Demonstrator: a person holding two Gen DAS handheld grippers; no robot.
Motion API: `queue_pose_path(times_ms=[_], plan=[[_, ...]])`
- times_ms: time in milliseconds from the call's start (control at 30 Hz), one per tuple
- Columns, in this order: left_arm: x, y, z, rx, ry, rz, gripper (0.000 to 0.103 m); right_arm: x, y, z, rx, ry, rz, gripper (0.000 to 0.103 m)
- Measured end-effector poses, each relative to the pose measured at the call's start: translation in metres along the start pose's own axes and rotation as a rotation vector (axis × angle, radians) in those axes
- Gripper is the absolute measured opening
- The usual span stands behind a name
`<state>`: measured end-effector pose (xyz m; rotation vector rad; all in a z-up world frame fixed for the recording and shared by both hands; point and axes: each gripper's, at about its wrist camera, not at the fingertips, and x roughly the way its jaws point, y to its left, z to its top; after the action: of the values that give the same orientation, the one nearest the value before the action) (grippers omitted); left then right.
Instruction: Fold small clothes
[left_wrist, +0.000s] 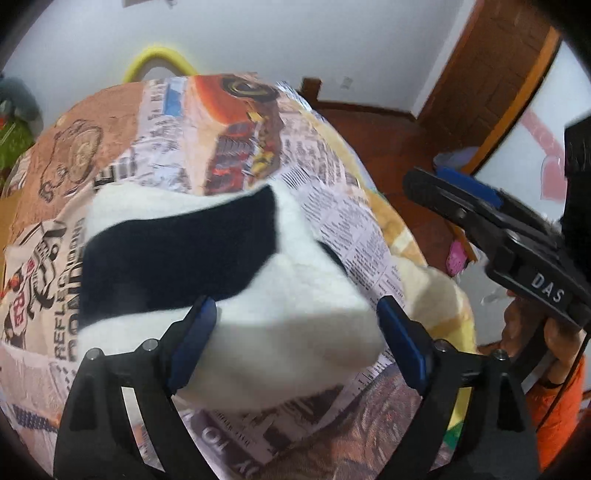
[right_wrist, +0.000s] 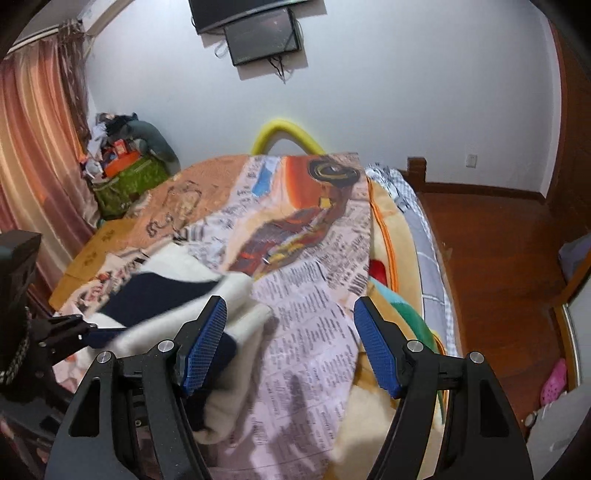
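A small fleece garment, white with dark navy patches, lies bunched on the newspaper-print bedspread. My left gripper is open with its blue pads on either side of a raised white fold of the garment. In the right wrist view the garment lies at the left. My right gripper is open above the bedspread, its left pad close to the garment's edge. The left gripper shows there at far left, the right gripper in the left wrist view at right.
The bed has a yellow blanket and grey checked sheet along its right edge, then wooden floor. A green bag with clutter stands by the curtain. A yellow foam arc rises behind the bed.
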<state>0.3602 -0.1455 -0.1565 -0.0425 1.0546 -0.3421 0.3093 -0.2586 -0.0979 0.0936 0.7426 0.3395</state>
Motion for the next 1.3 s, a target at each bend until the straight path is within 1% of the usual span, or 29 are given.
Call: queue_pose_path(times_ms=[67,100,133,200,233,267,300,333,400,433,533,567,700,767,867,933,1000,1033,1133,1200,1300], plan=[[-0.021,0.016,0.000,-0.035,-0.038,-0.002,0.089,-0.009,0.010,0.005,-0.008,-0.035,0.022,0.068],[-0.033,0.026,-0.001,-0.056,-0.065,0.000,0.091,-0.011,0.015,0.005,-0.013,-0.043,0.026,0.068],[-0.040,0.034,-0.001,-0.069,-0.085,0.005,0.094,-0.014,0.020,0.007,-0.021,-0.054,0.034,0.068],[-0.056,0.052,-0.001,-0.088,-0.130,0.027,0.101,-0.014,0.029,0.009,-0.027,-0.059,0.051,0.068],[-0.063,0.062,-0.001,-0.094,-0.154,0.052,0.101,-0.012,0.034,0.009,-0.029,-0.058,0.064,0.068],[-0.067,0.071,0.000,-0.102,-0.166,0.095,0.101,-0.009,0.040,0.010,-0.033,-0.055,0.074,0.068],[-0.070,0.081,0.001,-0.115,-0.169,0.134,0.101,-0.006,0.046,0.009,-0.039,-0.049,0.083,0.068],[-0.071,0.092,0.001,-0.135,-0.168,0.149,0.101,-0.003,0.050,0.008,-0.044,-0.045,0.090,0.068],[-0.072,0.112,0.000,-0.175,-0.168,0.137,0.101,0.005,0.062,0.006,-0.052,-0.033,0.111,0.068],[-0.070,0.121,-0.002,-0.187,-0.165,0.145,0.101,0.010,0.066,0.005,-0.056,-0.026,0.120,0.068],[-0.054,0.139,-0.007,-0.186,-0.126,0.216,0.101,0.024,0.079,0.002,-0.066,0.004,0.142,0.068],[-0.046,0.143,-0.009,-0.182,-0.104,0.227,0.101,0.030,0.083,0.000,-0.067,0.017,0.151,0.068],[-0.010,0.149,-0.022,-0.159,-0.010,0.234,0.102,0.052,0.092,-0.012,-0.090,0.076,0.137,0.068],[0.002,0.145,-0.032,-0.140,0.007,0.234,0.102,0.062,0.089,-0.024,-0.089,0.118,0.115,0.068],[0.013,0.137,-0.040,-0.092,0.012,0.225,0.102,0.073,0.074,-0.046,-0.068,0.184,0.082,0.068],[0.017,0.132,-0.045,-0.068,0.021,0.207,0.103,0.074,0.064,-0.063,-0.042,0.215,0.082,0.068],[0.020,0.132,-0.050,-0.064,0.030,0.181,0.103,0.073,0.051,-0.079,0.000,0.225,0.090,0.068],[0.021,0.133,-0.054,-0.068,0.032,0.168,0.103,0.072,0.046,-0.085,0.020,0.228,0.099,0.071],[0.020,0.138,-0.062,-0.091,0.028,0.126,0.103,0.068,0.033,-0.097,0.113,0.242,0.151,0.072],[0.016,0.139,-0.068,-0.103,0.036,0.102,0.103,0.064,0.032,-0.101,0.122,0.239,0.160,0.072],[0.005,0.137,-0.074,-0.093,0.027,0.102,0.103,0.055,0.037,-0.104,0.094,0.235,0.152,0.072]])
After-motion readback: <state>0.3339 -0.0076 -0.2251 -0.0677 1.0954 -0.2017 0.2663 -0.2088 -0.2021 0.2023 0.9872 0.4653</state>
